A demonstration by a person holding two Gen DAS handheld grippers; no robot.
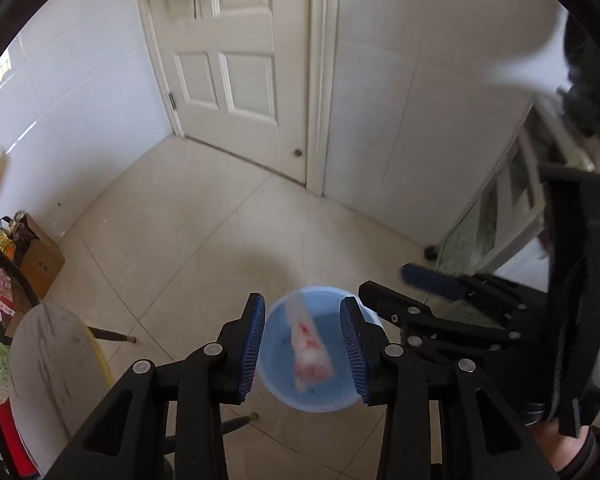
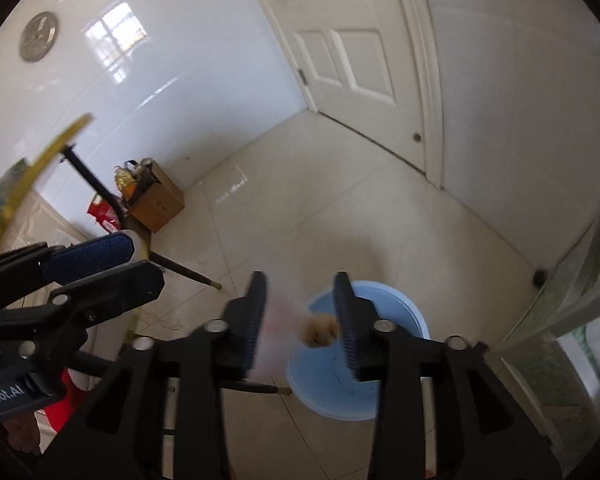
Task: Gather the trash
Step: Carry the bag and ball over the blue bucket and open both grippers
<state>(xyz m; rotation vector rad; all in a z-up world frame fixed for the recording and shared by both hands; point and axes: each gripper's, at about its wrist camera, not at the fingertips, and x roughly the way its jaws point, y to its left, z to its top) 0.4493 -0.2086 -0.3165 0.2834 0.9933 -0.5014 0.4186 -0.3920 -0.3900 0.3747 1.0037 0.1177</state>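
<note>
A light blue bucket (image 1: pixel 328 396) stands on the tiled floor, right below both grippers. In the left wrist view a blurred white wrapper with red patches (image 1: pixel 310 354) hangs over the bucket's mouth. It lies between the fingers of my left gripper (image 1: pixel 303 312), which is open, and touches neither pad. My right gripper (image 1: pixel 404 284) shows at the right. In the right wrist view my right gripper (image 2: pixel 300 292) is open above the bucket (image 2: pixel 396 332). A brown crumpled wad (image 2: pixel 320 330) and a pale blurred streak (image 2: pixel 280 320) sit loose between its fingers. My left gripper (image 2: pixel 144 260) is at the left.
A round stool (image 1: pixel 48 360) with thin dark legs stands left of the bucket. A cardboard box with oil bottles (image 2: pixel 156 200) sits against the white tiled wall. A white door (image 1: pixel 236 60) is at the back. A glass-fronted cabinet (image 1: pixel 496 216) runs along the right.
</note>
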